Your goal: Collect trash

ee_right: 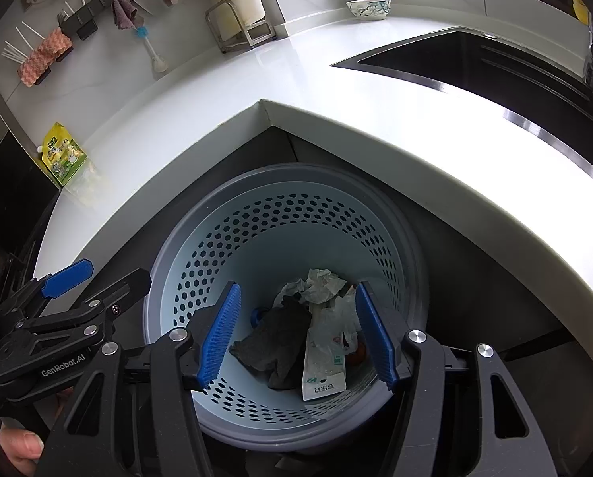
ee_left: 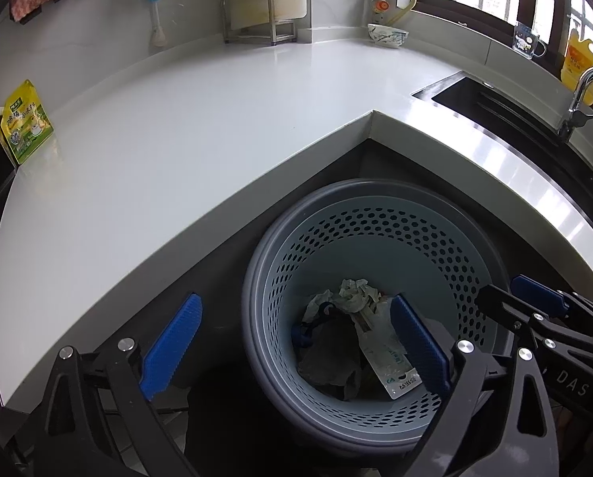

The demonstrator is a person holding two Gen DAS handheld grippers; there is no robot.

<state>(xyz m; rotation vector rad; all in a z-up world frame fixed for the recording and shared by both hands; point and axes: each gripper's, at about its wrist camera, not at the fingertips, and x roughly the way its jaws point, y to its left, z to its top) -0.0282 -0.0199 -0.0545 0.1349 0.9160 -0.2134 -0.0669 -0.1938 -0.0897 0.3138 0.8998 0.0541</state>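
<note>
A round perforated waste basket (ee_left: 380, 214) stands on the floor in the inner corner of the counter; it also shows in the right wrist view (ee_right: 280, 214). Inside lie crumpled paper (ee_left: 356, 296) (ee_right: 320, 284), a dark cloth (ee_left: 328, 353) (ee_right: 272, 346) and a flat white packet (ee_left: 392, 369) (ee_right: 322, 373). My left gripper (ee_left: 292, 342) is open and empty above the basket's left rim. My right gripper (ee_right: 296, 334) is open and empty over the basket's mouth; it also shows at the right edge of the left wrist view (ee_left: 535, 302).
A white L-shaped counter (ee_left: 217, 119) wraps around the basket. On it stand a yellow-green pouch (ee_left: 26, 123) (ee_right: 64, 153) at far left, a metal rack (ee_left: 252, 16) and a bowl (ee_left: 388, 33) at the back. A dark sink (ee_left: 495, 103) (ee_right: 475, 63) with a faucet lies right.
</note>
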